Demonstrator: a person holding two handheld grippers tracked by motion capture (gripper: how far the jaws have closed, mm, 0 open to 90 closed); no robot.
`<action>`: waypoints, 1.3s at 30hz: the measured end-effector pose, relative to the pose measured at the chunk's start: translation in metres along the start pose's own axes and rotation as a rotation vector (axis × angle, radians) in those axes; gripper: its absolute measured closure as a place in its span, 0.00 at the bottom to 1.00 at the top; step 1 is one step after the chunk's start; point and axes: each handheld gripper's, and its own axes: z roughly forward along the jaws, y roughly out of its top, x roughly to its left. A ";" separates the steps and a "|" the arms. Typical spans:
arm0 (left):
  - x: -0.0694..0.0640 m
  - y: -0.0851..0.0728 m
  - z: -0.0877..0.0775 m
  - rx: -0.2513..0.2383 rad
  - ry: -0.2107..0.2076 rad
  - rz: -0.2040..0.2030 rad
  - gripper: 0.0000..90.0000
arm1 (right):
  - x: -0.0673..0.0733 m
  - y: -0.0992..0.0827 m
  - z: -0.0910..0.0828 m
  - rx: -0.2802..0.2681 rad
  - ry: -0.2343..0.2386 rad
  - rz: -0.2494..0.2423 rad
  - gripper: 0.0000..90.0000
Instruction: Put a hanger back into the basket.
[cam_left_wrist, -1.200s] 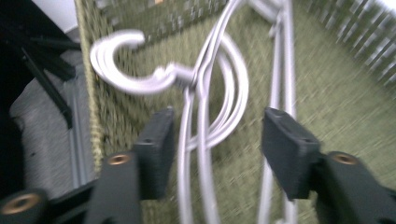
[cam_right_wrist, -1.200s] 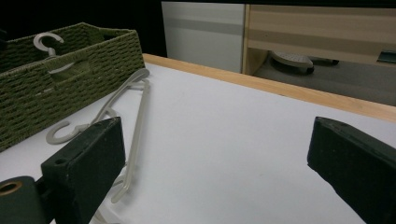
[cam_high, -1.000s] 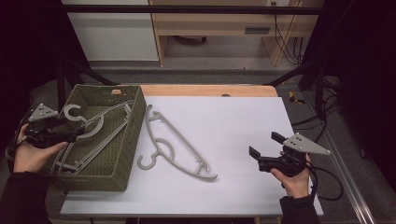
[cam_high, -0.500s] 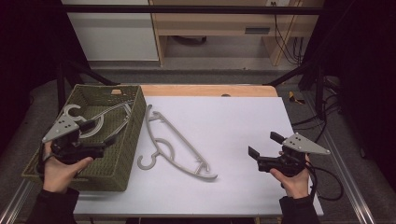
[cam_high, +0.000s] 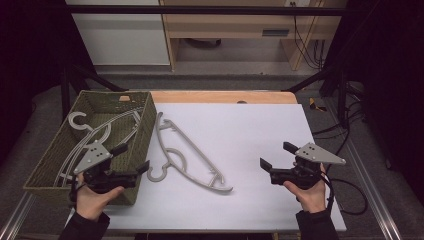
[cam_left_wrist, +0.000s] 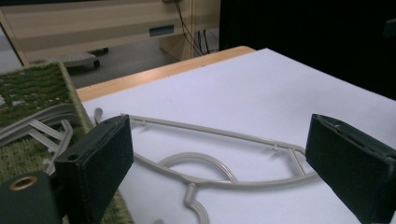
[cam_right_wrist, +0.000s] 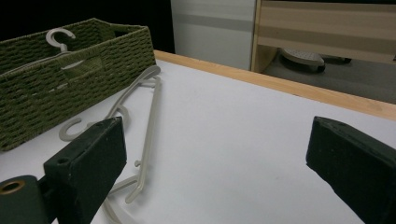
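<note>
Your left gripper (cam_high: 134, 158) at the near left, jaws just opened wide, nothing between them, pointing right, your right gripper (cam_high: 278, 156) at the near right, jaws spread, empty, pointing left, both hands low.

basket (cam_high: 45, 162): table's (cam_high: 260, 130) left edge | hanger (cam_high: 187, 162): on table, right of basket

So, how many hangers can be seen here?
2. One hanger lies flat on the white table, beside the basket. The other hanger lies inside the basket; more may be hidden under it.
</note>
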 end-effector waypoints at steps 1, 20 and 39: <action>-0.003 -0.001 0.003 0.006 -0.004 -0.007 0.08 | 0.000 0.000 0.000 0.000 -0.002 0.000 0.06; -0.047 -0.041 0.075 0.165 0.021 -0.101 0.12 | -0.004 0.000 -0.007 -0.017 -0.010 0.009 0.06; -0.079 -0.057 0.129 0.335 -0.199 0.051 0.27 | -0.005 -0.002 -0.008 -0.012 -0.008 0.005 0.06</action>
